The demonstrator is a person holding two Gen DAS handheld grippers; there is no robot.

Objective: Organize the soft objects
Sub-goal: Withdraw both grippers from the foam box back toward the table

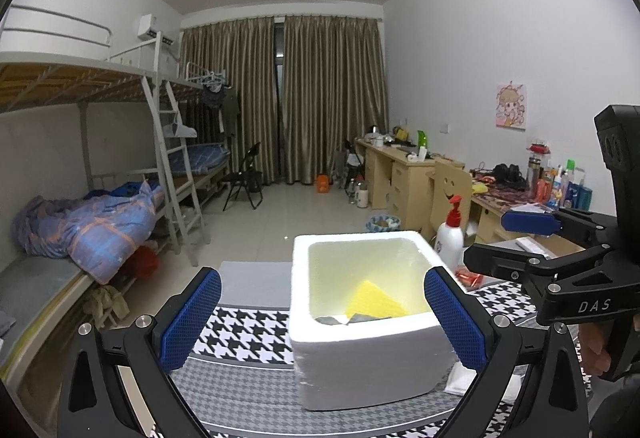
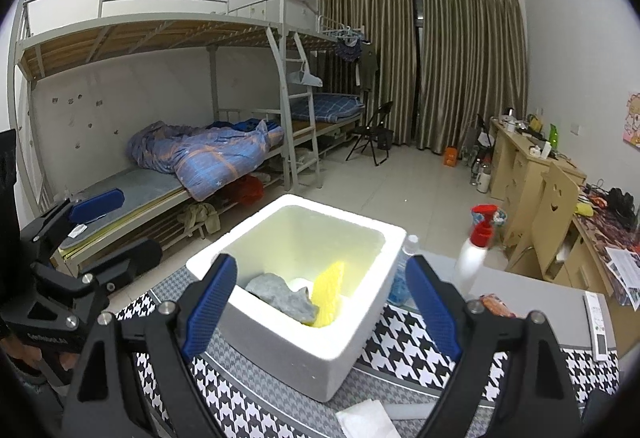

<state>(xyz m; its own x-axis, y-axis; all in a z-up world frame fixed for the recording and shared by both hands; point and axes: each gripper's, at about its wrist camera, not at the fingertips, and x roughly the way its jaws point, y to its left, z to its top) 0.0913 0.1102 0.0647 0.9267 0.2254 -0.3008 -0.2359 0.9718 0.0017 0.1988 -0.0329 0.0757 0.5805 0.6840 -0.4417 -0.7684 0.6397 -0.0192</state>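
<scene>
A white foam box (image 1: 360,350) stands on the houndstooth table cover. A yellow sponge cloth (image 1: 376,302) and a grey cloth (image 1: 340,319) lie inside it. In the right wrist view the box (image 2: 304,350) shows the grey cloth (image 2: 280,296), the yellow cloth (image 2: 330,294) and something white beneath them. My left gripper (image 1: 323,302) is open just short of the box, with nothing between its blue pads. My right gripper (image 2: 322,302) is open too, pointing at the box from its other corner. Each gripper also shows at the edge of the other's view: the right gripper (image 1: 500,242) and the left gripper (image 2: 116,228).
A white tissue (image 2: 364,422) lies on the table in front of the box. Behind the box stand a white spray bottle with a red top (image 2: 472,258) and a blue bottle (image 2: 402,278). A red packet (image 2: 496,304) and a remote (image 2: 596,330) lie at the right. Bunk beds stand left, desks right.
</scene>
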